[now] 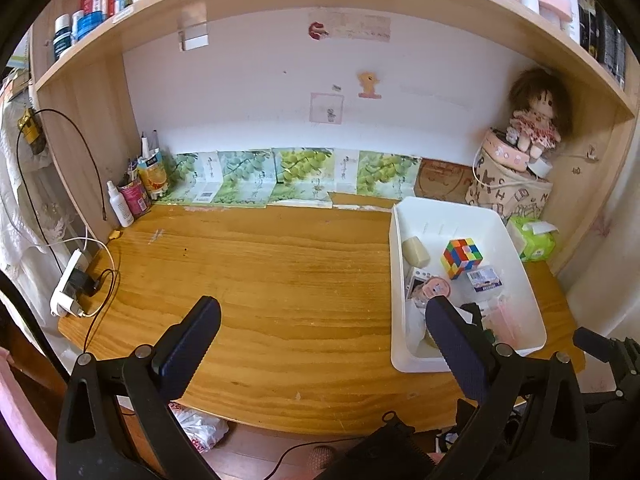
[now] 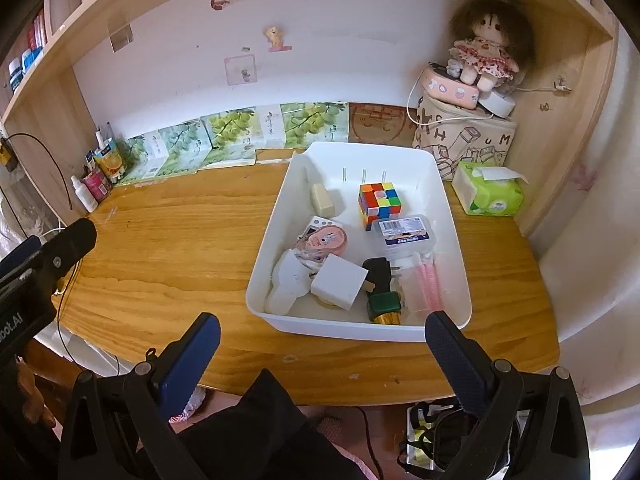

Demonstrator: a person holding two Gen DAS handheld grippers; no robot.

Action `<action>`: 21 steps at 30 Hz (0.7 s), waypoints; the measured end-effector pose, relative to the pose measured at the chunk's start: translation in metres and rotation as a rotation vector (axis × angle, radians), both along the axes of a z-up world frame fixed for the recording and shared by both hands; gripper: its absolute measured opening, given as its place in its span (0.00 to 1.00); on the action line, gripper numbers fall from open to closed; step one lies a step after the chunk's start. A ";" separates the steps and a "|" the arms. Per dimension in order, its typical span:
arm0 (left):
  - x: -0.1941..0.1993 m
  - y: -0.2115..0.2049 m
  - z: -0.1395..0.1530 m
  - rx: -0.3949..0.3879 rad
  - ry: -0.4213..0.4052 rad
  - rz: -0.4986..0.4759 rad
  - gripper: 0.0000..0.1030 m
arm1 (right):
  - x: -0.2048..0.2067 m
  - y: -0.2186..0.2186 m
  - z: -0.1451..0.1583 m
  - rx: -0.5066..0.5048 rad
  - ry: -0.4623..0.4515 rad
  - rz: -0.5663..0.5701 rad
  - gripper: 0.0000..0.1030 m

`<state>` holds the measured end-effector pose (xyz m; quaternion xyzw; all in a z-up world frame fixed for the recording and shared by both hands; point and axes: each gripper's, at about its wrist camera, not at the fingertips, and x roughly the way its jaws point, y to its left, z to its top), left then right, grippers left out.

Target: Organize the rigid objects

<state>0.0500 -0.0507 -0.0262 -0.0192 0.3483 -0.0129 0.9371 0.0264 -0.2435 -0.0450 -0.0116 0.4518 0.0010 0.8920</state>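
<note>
Hovering at the desk's near edge, the right gripper (image 2: 322,344) is standing wide and empty just short of the white bin (image 2: 456,240); the left gripper (image 1: 322,320) is likewise gaping over bare wood, carrying nothing. Nearest in the bin are lying a green-capped bottle (image 2: 385,306) and a white charger cube (image 2: 340,286), both probably light, hard and slick, so flat opposing faces are looking like the safest hold. Beyond them is sitting a clear plastic case (image 2: 406,234), likely slippery. Farthest, the puzzle cube (image 2: 378,202) is offering square, stiff sides.
</note>
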 end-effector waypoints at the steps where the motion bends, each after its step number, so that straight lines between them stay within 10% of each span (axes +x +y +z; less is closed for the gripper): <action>1: 0.000 -0.002 0.000 0.004 0.002 -0.003 0.99 | 0.000 -0.002 0.000 0.003 0.002 -0.003 0.99; 21: 0.000 -0.022 -0.009 0.036 0.062 0.004 0.99 | 0.002 -0.022 -0.014 0.027 0.076 -0.015 0.99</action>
